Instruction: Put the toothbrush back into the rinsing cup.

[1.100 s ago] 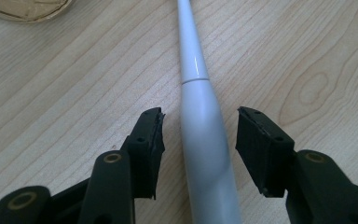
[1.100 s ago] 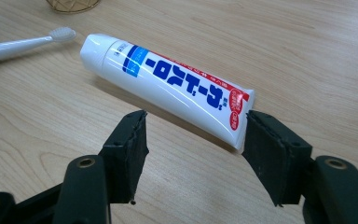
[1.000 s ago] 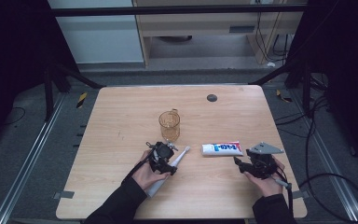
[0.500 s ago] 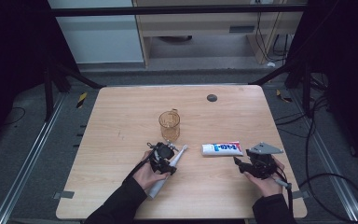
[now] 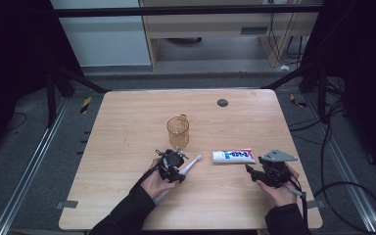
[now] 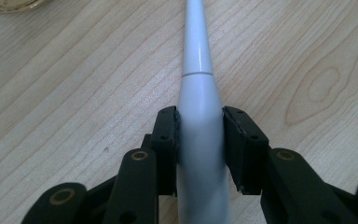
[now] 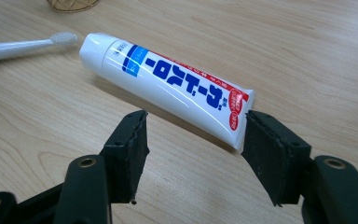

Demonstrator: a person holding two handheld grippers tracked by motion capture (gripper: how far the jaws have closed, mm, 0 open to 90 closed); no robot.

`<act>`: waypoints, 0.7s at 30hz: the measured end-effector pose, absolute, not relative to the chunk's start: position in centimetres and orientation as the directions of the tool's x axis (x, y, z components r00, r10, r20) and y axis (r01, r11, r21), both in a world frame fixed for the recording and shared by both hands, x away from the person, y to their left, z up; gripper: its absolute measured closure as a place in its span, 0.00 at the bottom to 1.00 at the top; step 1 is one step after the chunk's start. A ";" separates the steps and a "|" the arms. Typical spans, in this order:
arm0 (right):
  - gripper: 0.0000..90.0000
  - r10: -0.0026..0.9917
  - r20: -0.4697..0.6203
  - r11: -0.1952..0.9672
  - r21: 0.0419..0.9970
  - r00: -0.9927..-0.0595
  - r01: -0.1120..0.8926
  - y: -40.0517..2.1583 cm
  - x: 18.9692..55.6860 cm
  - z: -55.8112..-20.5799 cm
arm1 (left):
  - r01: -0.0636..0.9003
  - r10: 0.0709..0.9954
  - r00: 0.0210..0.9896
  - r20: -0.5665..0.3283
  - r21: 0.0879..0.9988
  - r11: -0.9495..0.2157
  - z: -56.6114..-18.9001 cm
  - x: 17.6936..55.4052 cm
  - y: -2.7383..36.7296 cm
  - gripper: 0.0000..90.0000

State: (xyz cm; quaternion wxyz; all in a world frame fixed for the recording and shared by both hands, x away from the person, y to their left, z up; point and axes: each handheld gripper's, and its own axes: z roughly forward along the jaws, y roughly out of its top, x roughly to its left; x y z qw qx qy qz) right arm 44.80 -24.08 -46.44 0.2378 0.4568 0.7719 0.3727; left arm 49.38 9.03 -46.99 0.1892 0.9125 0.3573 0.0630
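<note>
A white electric toothbrush (image 6: 196, 56) lies on the wooden table (image 5: 127, 122), its bristle head (image 7: 63, 37) pointing toward the toothpaste. My left gripper (image 6: 199, 122) is shut on its thick handle, with a jaw pressed to each side. From the high view, that left gripper (image 5: 177, 164) sits just below an amber glass mug (image 5: 177, 131). A white toothpaste tube (image 7: 168, 79) with blue and red print lies flat. My right gripper (image 7: 193, 135) stands open at the tube's crimped end without touching it. The high view has the tube (image 5: 233, 156) left of the right gripper (image 5: 252, 169).
A small black disc (image 5: 222, 102) lies near the table's far edge. Bare wood stretches across the left and far parts of the table. Dark metal frame bars and cables surround the table on the floor.
</note>
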 end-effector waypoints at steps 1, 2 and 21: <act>0.44 0.882 -0.029 0.307 0.793 -0.471 0.526 -24.1 44.8 -46.4 | 0.630 0.677 0.736 -0.022 0.391 -0.671 -47.0 49.4 9.0 0.73; 0.44 0.883 -0.027 0.305 0.793 -0.470 0.528 -24.1 44.8 -46.4 | 0.628 0.674 0.738 -0.022 0.387 -0.675 -47.0 49.4 9.0 0.73; 0.45 0.883 -0.025 0.303 0.792 -0.469 0.529 -24.1 44.8 -46.4 | 0.627 0.654 0.754 -0.051 0.353 -0.695 -46.8 50.0 9.1 0.74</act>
